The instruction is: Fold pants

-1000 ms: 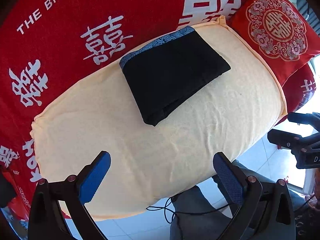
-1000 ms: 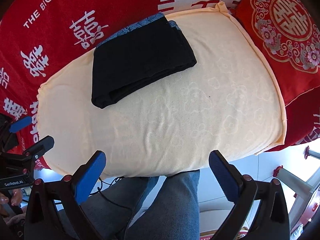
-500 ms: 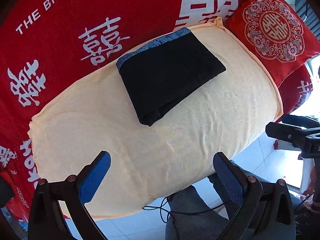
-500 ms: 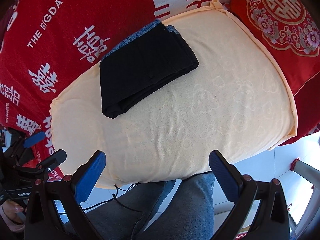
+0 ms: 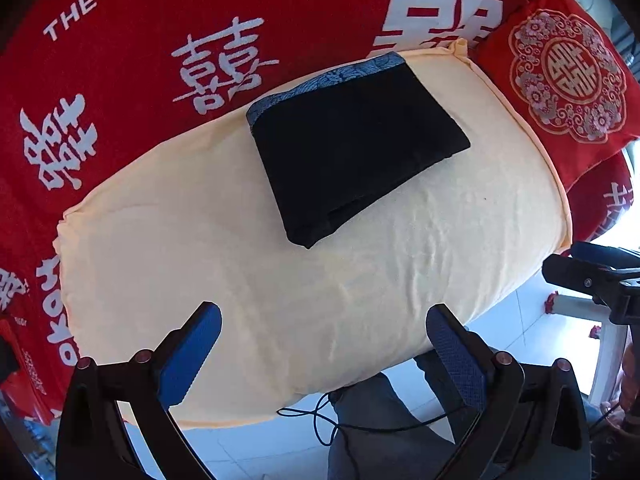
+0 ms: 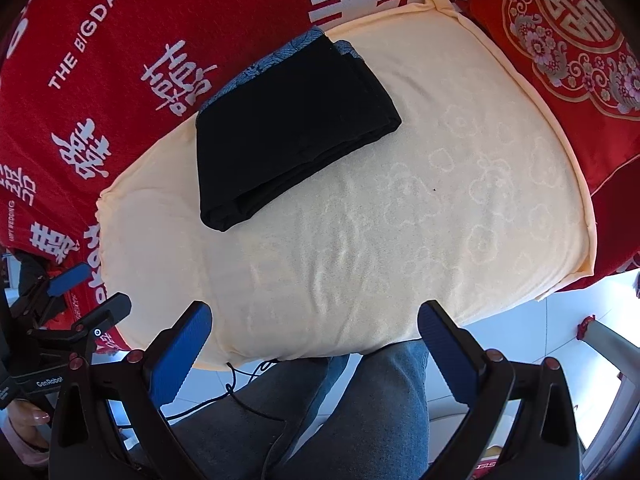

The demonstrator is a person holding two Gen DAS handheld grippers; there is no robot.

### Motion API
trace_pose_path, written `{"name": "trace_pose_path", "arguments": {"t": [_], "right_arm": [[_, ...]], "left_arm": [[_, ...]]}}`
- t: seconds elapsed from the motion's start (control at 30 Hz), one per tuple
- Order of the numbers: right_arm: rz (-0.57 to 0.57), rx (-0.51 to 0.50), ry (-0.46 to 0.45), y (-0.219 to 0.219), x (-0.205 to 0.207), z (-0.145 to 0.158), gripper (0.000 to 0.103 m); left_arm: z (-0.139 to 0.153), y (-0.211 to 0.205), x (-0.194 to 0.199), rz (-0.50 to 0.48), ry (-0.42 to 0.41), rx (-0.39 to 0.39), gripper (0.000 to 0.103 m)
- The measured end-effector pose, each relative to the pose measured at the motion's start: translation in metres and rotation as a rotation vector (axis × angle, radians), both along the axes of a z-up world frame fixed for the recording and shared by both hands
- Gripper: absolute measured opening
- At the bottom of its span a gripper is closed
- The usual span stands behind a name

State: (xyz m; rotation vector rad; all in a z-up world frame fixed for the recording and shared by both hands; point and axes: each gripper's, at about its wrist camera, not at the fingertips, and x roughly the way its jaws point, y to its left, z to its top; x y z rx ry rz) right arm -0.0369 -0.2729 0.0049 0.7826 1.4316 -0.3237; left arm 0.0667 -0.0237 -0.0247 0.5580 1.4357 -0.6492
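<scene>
The black pants (image 5: 352,152) lie folded into a compact rectangle on the cream cloth (image 5: 200,240), with a blue patterned waistband along the far edge. They also show in the right wrist view (image 6: 288,132). My left gripper (image 5: 322,344) is open and empty, held above the cloth's near edge, well short of the pants. My right gripper (image 6: 314,344) is open and empty, also near the front edge. Neither touches the pants.
A red cover with white characters (image 5: 160,40) lies under the cream cloth. A red embroidered cushion (image 5: 568,76) sits at the far right. The person's jeans-clad legs (image 6: 340,412) and a black cable (image 6: 240,392) are below the front edge, over white floor tiles.
Both grippers have drawn back and risen slightly from the cloth. The pants have not moved. Both stay open.
</scene>
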Motion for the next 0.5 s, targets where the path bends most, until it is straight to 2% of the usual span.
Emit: {"name": "trace_pose_path", "arguments": {"t": [0.23,0.5], "right_arm": [[-0.013,0.023,0.013,-0.008,-0.002,-0.010,0.103],[0.007,0.047,0.036,-0.026,0.000,-0.040,0.103]], "left_arm": [[-0.016,0.002,0.006,0.079,0.020,0.004,0.103],[-0.051,0.004,0.026,0.219,0.070,-0.016,0.103]]}}
